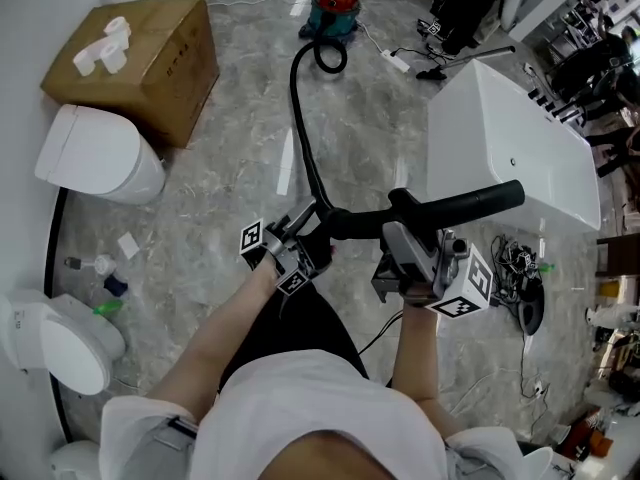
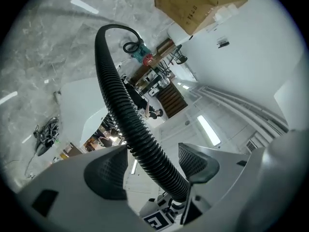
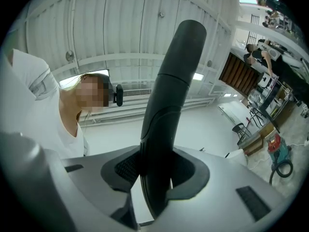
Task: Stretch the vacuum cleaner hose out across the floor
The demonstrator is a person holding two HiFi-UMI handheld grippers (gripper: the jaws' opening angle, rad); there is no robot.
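The black ribbed hose runs from the red and teal vacuum cleaner at the far end of the floor up to my two grippers. My left gripper has the hose between its jaws. The hose leans on the right finger and a gap shows at the left pad, so my left gripper stands open. My right gripper is shut on the hose's smooth black handle tube. In the right gripper view both pads of my right gripper press on that tube.
A white bathtub stands to the right, with a tangle of cables on the floor beside it. A cardboard box and two toilets line the left side. A power strip lies near the vacuum.
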